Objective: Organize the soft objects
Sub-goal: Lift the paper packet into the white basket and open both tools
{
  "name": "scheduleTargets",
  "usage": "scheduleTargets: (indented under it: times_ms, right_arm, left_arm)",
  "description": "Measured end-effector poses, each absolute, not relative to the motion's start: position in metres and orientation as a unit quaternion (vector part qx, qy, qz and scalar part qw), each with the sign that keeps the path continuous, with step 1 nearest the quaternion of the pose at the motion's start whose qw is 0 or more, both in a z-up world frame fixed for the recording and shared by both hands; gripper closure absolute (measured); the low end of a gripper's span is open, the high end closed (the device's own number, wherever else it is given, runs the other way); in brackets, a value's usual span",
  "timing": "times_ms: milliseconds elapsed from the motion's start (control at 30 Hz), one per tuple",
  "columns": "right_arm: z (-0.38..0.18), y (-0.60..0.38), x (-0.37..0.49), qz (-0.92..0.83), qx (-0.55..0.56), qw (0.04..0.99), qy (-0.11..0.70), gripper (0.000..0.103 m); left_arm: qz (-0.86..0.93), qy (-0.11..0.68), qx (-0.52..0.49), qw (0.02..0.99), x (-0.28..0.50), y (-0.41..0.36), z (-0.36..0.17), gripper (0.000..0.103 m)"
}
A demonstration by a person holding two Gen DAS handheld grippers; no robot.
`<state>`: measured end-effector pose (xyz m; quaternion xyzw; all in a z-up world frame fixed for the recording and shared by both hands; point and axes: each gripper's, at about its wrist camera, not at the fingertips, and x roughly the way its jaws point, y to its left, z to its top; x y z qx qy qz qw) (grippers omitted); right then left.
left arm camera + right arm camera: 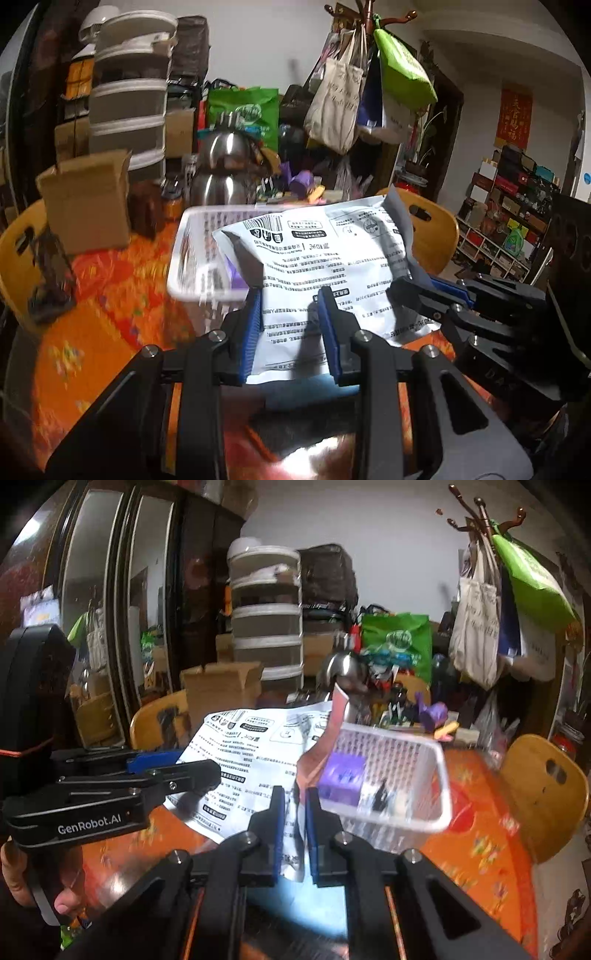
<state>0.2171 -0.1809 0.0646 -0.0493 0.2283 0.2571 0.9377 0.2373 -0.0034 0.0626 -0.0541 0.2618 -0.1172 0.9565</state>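
Note:
A soft white printed package (325, 258) is held in the air over the table, near a white plastic basket (192, 254). My left gripper (291, 306) is shut on the package's near edge. My right gripper (294, 801) is shut on its other edge; it shows at the right of the left wrist view (424, 295). In the right wrist view the package (251, 746) hangs left of the basket (424, 775), which holds a purple box (341, 779). My left gripper (177, 771) shows there at the left, clamped on the package.
The table has an orange patterned cloth (110, 295). A cardboard box (86, 199), steel kettles (221, 162), jars and clutter stand behind the basket. Wooden chairs (543, 790) sit at the table's sides. A coat rack with hanging bags (369, 92) stands behind.

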Motion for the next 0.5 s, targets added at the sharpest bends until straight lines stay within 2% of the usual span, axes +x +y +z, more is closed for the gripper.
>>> scheduleTargets:
  times_ms: [233, 500]
  right_arm:
    - [0.094, -0.193, 0.289, 0.257, -0.036, 0.937, 0.233, 0.094]
    - [0.079, -0.185, 0.347, 0.239, -0.053, 0.938, 0.246, 0.094]
  left_arm:
    - [-0.118, 0.266, -0.047, 0.956, 0.314, -0.017, 0.097, 0.075]
    - [-0.097, 0.299, -0.046, 0.948, 0.395, -0.021, 0.082, 0.075]
